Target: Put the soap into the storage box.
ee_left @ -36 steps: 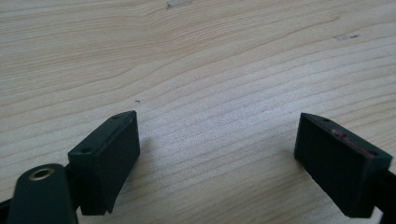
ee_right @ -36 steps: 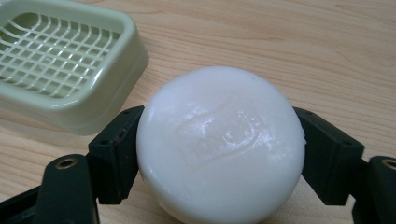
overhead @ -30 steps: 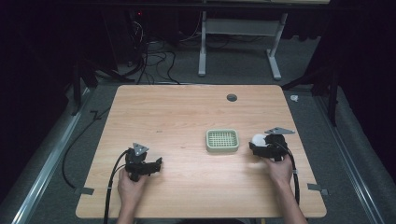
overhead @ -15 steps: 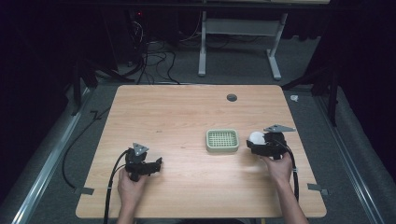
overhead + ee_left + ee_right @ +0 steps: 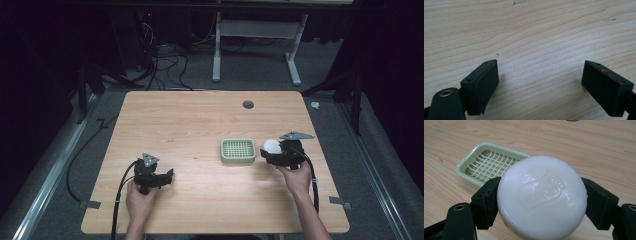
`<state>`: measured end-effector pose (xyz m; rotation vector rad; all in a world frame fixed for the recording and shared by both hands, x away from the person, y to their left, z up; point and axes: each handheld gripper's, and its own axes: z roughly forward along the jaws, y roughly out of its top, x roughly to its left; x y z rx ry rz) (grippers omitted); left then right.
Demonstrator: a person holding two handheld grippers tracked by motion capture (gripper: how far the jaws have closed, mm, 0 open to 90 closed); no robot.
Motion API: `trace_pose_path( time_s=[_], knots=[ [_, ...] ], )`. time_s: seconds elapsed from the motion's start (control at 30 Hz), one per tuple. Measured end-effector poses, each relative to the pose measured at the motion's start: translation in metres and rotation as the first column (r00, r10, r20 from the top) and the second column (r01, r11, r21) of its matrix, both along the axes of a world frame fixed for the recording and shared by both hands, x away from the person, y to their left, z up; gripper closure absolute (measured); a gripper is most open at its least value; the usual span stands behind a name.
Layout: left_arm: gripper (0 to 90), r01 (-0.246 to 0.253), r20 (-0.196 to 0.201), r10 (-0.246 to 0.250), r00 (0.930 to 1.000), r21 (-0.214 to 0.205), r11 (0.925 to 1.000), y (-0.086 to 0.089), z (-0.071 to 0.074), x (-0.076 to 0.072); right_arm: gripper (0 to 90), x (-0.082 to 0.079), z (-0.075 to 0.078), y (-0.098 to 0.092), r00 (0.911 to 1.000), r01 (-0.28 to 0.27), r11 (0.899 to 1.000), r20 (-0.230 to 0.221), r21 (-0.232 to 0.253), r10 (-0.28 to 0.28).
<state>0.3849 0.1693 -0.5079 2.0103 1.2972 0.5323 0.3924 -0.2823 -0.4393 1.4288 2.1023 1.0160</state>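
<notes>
A round white bar of soap is clamped between the two black jaws of my right gripper, held just above the wood. From the high view the soap and right gripper sit just right of a pale green soap dish with a grid floor. That dish lies empty behind and left of the soap in the right gripper view. My left gripper rests low at the table's front left, jaws wide apart over bare wood with nothing between them.
The wooden table has a dark round grommet near its far edge. Black cables trail from both grippers toward the front edge. A white desk frame and floor cables stand beyond the table.
</notes>
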Motion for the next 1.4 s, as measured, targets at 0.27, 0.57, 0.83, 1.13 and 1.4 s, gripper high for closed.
trace_pose_path(
  time_s=[0.27, 0.57, 0.83, 1.13, 1.4],
  knots=[
    [14.8, 0.000, 0.000, 0.000, 1.0000, 0.000, 1.0000, 0.000, 0.000, 0.000, 24.1, 0.001, 0.007, 0.006, 0.9996, -0.026, 1.000, 0.011, -0.001, 0.026],
    [14.8, 0.000, 0.000, 0.000, 1.0000, -0.001, 1.0000, 0.000, 0.000, 0.000, 24.1, 0.005, 0.012, 0.016, 0.9984, -0.056, 0.998, 0.010, -0.009, 0.056],
    [14.8, 0.000, 0.000, 0.000, 1.0000, -0.001, 1.0000, 0.000, 0.000, 0.000, 24.1, 0.010, 0.016, 0.027, 0.9966, -0.081, 0.997, 0.014, -0.017, 0.082],
    [14.8, 0.000, 0.000, 0.000, 1.0000, -0.001, 1.0000, 0.000, 0.000, 0.000, 24.1, 0.020, 0.019, 0.048, 0.9913, -0.131, 0.991, 0.011, -0.028, 0.131],
    [14.8, 0.000, 0.000, 0.000, 1.0000, -0.001, 1.0000, 0.000, 0.000, 0.000, 24.1, 0.028, 0.011, 0.060, 0.9881, -0.154, 0.988, -0.012, -0.023, 0.153]
  ],
)
